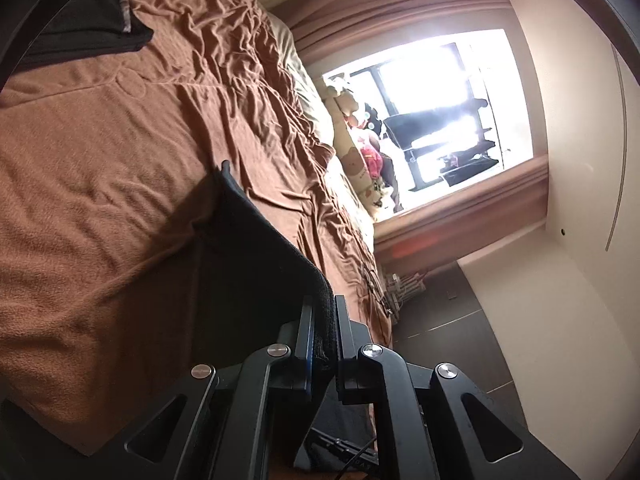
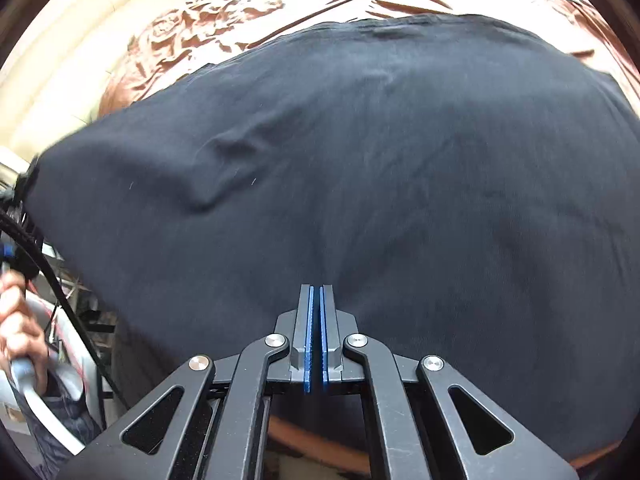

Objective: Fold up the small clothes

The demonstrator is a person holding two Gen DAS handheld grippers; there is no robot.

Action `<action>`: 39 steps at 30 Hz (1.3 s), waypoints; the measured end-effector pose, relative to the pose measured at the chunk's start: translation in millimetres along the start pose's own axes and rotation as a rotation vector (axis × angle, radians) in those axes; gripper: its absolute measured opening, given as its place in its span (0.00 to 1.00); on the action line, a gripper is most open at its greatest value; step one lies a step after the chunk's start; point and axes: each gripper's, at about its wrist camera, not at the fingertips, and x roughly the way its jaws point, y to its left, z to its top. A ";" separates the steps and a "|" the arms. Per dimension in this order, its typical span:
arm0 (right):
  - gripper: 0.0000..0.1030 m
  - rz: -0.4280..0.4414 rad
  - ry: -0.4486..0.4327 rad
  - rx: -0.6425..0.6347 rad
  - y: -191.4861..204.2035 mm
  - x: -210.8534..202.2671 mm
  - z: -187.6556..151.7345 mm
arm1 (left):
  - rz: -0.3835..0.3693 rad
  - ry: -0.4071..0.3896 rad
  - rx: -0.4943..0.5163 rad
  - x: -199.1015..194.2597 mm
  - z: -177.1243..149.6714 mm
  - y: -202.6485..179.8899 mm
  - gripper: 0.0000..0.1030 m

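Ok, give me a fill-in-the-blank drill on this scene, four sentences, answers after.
1. The dark garment lies spread over a bed cover whose colour is ____.
2. The left gripper is shut on the garment's ____.
3. The right gripper has its blue pads pressed ____.
4. Behind the plush toys, daylight comes through a ____.

Answers: brown; edge; together; window
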 end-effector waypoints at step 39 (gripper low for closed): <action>0.58 0.061 -0.433 0.235 -133.9 -164.2 -108.0 | -0.160 0.307 0.253 157.5 -68.2 -188.4 0.07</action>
